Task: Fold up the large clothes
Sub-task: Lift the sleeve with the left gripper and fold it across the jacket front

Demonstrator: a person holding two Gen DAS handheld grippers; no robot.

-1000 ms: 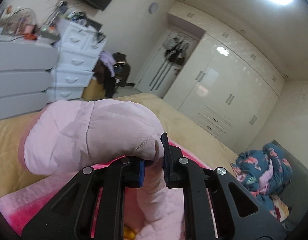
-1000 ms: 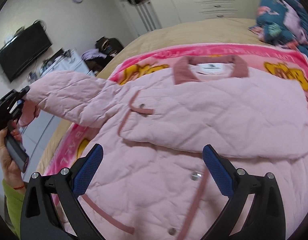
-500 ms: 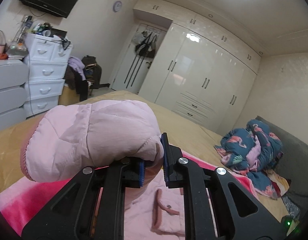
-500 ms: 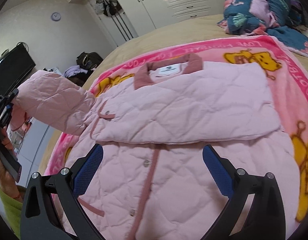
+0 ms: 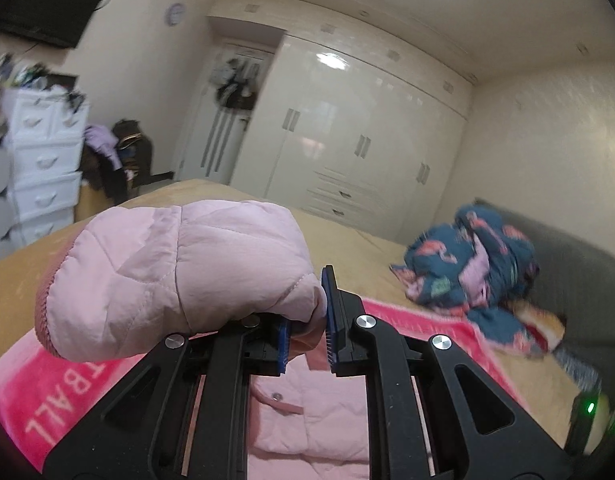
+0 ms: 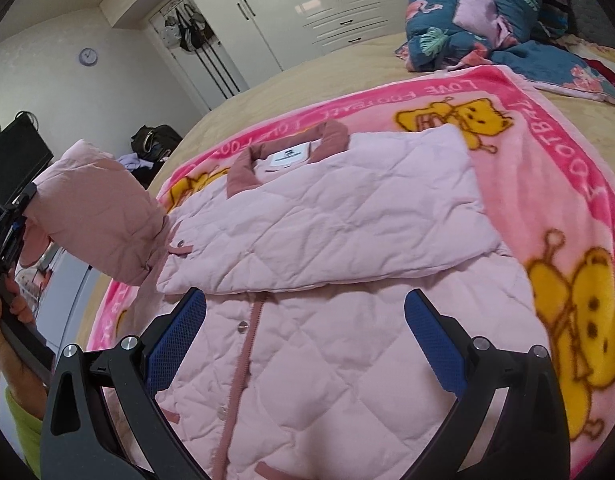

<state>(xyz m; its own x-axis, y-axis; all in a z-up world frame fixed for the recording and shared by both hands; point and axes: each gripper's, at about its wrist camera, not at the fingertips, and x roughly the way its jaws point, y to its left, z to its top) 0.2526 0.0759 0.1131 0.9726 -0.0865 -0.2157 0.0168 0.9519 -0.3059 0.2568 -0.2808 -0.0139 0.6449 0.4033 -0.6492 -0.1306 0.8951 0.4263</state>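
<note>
A pink quilted jacket (image 6: 307, 272) lies front up on a pink cartoon blanket (image 6: 555, 184) on the bed. Its right sleeve is folded flat across the chest. My left gripper (image 5: 307, 336) is shut on the other sleeve (image 5: 179, 268) near the cuff and holds it up above the bed's left side; the sleeve also shows in the right wrist view (image 6: 95, 208). My right gripper (image 6: 305, 340) is open and empty, hovering over the jacket's lower front by the button placket.
A heap of blue flamingo-print clothes (image 6: 487, 20) lies at the head of the bed, by a grey headboard (image 5: 579, 280). White drawers (image 5: 43, 168) and a dark bag stand left of the bed. Wardrobes (image 5: 347, 152) line the far wall.
My left gripper has swung right with the lifted sleeve, carrying it closer over the jacket body. My right gripper has drifted right and stays open above the jacket.
</note>
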